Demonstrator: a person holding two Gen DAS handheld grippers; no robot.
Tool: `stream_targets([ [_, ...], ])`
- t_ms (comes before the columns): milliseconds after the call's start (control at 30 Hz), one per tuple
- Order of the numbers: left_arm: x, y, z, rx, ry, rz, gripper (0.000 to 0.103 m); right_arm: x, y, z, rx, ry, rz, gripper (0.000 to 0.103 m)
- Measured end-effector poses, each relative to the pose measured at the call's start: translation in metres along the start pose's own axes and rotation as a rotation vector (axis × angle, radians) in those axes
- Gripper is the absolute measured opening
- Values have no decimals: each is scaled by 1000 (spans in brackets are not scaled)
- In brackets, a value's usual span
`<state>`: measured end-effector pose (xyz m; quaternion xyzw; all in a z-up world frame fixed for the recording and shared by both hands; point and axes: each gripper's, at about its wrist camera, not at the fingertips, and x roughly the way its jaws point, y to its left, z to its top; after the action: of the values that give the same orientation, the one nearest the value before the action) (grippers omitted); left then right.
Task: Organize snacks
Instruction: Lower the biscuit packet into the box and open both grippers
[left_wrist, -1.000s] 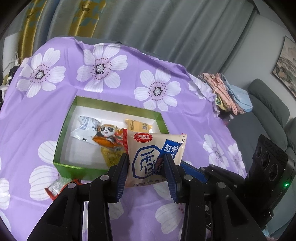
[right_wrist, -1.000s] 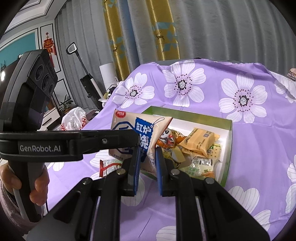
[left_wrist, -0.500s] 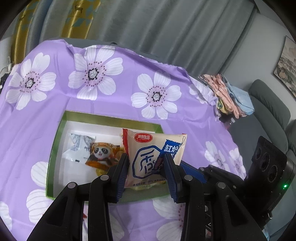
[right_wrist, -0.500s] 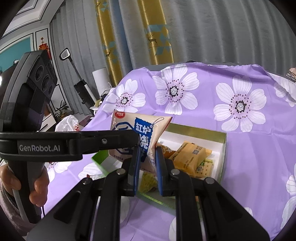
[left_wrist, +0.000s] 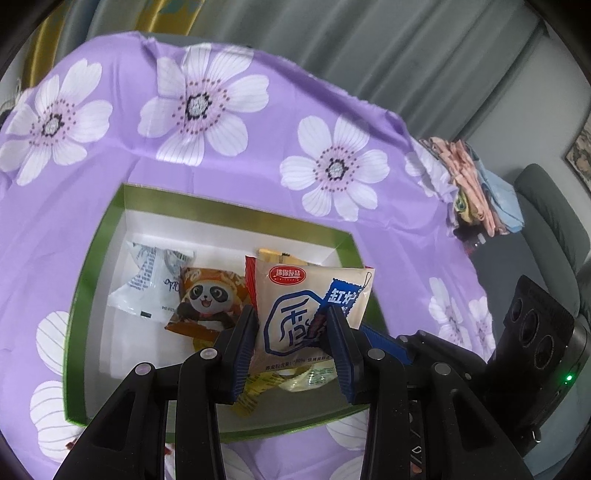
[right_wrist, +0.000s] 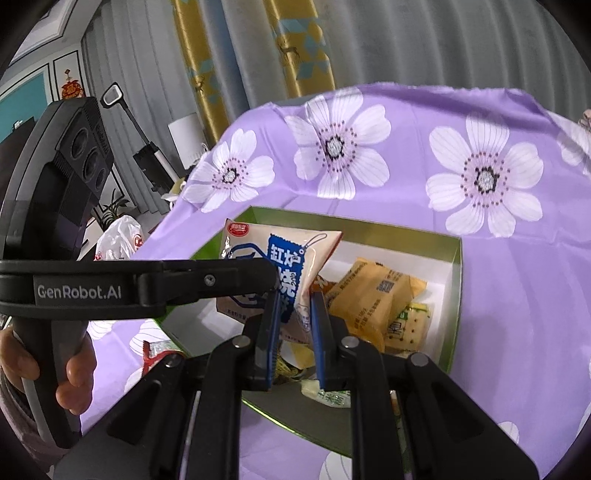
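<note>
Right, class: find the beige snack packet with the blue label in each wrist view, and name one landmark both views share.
Left wrist view: the beige snack packet stands low and centre, between the left gripper fingers, above the green box.
Right wrist view: the packet sits centre-left, its edge pinched by the right gripper.
Shared landmark: the green box on the purple flowered cloth.

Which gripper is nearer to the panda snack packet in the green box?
Left. The left gripper has the panda packet just beside its left finger; the right gripper sits further right, holding the beige packet.
</note>
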<state>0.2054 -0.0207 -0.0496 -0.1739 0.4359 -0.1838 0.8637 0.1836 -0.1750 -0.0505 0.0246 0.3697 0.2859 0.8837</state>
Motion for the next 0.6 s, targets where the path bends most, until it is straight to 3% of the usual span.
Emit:
stream_targets([
  [600,21,11,-2,-20,41,7,39,17,-6,-4,6,65,-11,18],
])
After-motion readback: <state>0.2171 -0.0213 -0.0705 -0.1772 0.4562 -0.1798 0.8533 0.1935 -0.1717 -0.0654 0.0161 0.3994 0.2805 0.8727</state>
